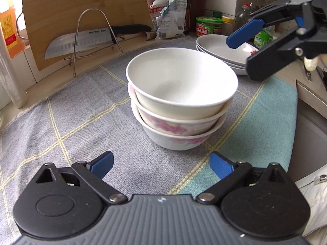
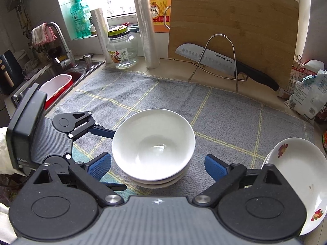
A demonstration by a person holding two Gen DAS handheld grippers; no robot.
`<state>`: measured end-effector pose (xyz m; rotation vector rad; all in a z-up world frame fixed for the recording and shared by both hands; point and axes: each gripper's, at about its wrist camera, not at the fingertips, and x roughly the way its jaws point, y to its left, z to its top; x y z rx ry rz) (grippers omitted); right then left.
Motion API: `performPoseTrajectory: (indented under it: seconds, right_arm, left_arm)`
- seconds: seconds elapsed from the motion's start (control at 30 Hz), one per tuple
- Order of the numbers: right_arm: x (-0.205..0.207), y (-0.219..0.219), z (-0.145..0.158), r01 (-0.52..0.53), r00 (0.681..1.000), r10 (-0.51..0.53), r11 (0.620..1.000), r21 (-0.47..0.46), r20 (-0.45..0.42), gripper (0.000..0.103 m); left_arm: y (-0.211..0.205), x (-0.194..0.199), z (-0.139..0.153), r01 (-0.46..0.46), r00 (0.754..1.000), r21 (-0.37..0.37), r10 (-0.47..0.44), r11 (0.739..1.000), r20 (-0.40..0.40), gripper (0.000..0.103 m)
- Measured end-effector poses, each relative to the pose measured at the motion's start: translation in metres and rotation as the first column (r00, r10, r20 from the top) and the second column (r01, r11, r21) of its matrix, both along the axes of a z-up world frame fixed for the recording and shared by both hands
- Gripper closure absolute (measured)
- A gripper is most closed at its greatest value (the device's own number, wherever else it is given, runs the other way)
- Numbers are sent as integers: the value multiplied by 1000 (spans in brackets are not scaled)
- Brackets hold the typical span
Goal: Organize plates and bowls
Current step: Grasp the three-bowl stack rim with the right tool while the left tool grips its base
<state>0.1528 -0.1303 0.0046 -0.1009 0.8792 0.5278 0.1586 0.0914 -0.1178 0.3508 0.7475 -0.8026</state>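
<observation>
Bowls (image 1: pixel 179 102) stacked upright, mouths up

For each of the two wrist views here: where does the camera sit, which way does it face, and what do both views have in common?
Left wrist: sits behind the open left gripper, looking down at the bowl stack on the checked cloth; the right gripper hangs above the plates.
Right wrist: sits behind the open right gripper, above the bowl stack, facing the window; the left gripper and a white sleeve show at left.
Shared: bowls, plates, cloth, cutting board, knife.
</observation>
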Motion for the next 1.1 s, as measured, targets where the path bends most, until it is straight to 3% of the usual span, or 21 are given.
performPoseTrajectory:
  seconds: [0.17, 0.53, 0.73, 1.1]
  right_arm:
    - [-8, -3, -17, 22, 1000, -23, 998, -56, -21, 2]
    - [10, -7, -88, 56, 995, -69, 985, -166, -74, 2]
    - [20, -1, -103, 10, 994, -28, 984, -179, -102, 0]
    - [15, -4, -107, -77, 997, 72, 981, -177, -31, 0]
  left_arm:
    - [-6, 8, -12, 22, 999, 24, -22, 999, -36, 3]
    - [-9, 16, -15, 94, 995, 29, -93, 995, -31, 0]
    - [-9, 19, -16, 126, 992, 24, -126, 992, -25, 0]
    - [-10, 26, -18, 168, 986, 5, -168, 986, -5, 0]
